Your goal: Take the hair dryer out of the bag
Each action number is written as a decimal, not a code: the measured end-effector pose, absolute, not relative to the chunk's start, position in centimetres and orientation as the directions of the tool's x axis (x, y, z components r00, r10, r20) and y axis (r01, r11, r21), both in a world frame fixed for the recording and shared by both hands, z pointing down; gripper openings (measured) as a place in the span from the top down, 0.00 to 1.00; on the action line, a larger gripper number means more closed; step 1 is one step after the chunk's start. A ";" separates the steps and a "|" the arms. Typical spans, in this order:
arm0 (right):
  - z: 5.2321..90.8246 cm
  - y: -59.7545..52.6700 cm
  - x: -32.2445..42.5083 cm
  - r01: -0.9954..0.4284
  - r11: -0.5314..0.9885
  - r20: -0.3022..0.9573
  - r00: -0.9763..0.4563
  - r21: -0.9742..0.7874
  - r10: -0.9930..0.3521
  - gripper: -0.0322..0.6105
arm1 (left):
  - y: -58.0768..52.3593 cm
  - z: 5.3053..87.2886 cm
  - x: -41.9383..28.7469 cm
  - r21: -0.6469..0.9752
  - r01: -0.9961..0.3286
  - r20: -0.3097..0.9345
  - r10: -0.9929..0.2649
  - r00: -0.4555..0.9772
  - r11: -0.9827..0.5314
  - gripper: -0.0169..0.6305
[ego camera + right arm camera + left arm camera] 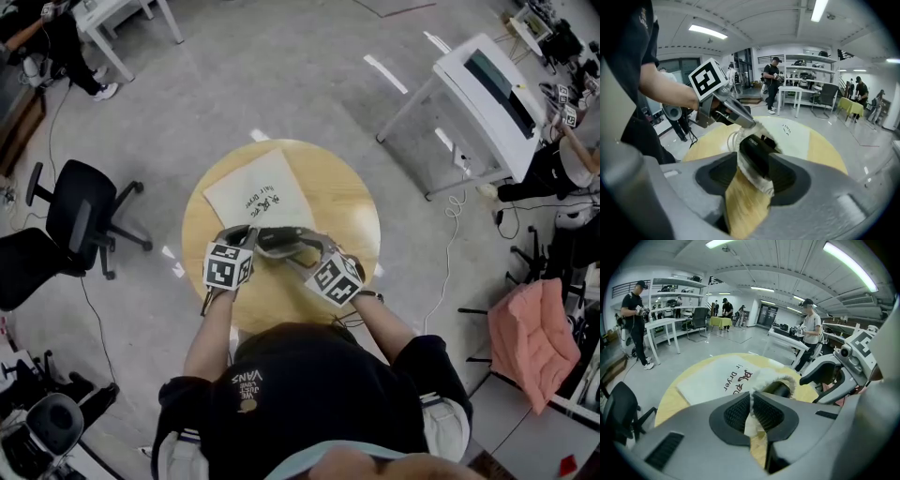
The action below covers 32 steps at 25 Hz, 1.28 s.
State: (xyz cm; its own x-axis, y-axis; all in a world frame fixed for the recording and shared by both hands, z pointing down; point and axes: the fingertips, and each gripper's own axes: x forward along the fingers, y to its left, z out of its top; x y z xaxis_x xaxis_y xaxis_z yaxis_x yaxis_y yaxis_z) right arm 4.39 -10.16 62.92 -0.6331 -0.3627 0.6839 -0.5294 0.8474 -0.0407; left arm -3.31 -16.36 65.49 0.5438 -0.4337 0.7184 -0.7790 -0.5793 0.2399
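**L gripper** (pixel 751 411): jaws nearly together, pinching rim of white cloth bag w/ printed lettering (pixel 712 380), which lies flat on round wooden table (pixel 347 202)

**R gripper** (pixel 752 176): jaws apart, astride black plastic hair dryer (pixel 754 147) at bag mouth, not clamped; cloth still round dryer's lower part

**Handling (est.):** dryer rigid, smooth, prob. slippery, mod. heavy; grip across barrel. Bag soft, limp; hold rim back

**Count:** 1 dryer, 1 bag, 1 table, 2 grippers
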 end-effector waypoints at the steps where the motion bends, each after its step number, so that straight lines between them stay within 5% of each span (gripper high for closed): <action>1: 63.2 -10.2 4.2 -0.516 0.856 0.691 -0.631 -0.034 -0.353 0.63 | -16.4 65.6 -3.3 0.240 -0.780 0.719 -0.434 0.543 -0.578 0.92; 18: 66.1 -11.2 2.1 -0.340 0.940 0.759 -0.611 0.006 -0.226 0.62 | -16.8 65.9 -3.8 0.249 -0.792 0.718 -0.442 0.538 -0.558 0.92; 21: 66.4 -11.4 2.1 -0.317 0.948 0.767 -0.604 0.019 -0.217 0.53 | -16.7 66.0 -3.9 0.254 -0.794 0.718 -0.443 0.538 -0.553 0.92; 32: 67.1 -11.8 2.2 -0.265 0.961 0.777 -0.586 0.083 -0.229 0.52 | -16.9 66.4 -4.0 0.265 -0.794 0.720 -0.436 0.540 -0.547 0.92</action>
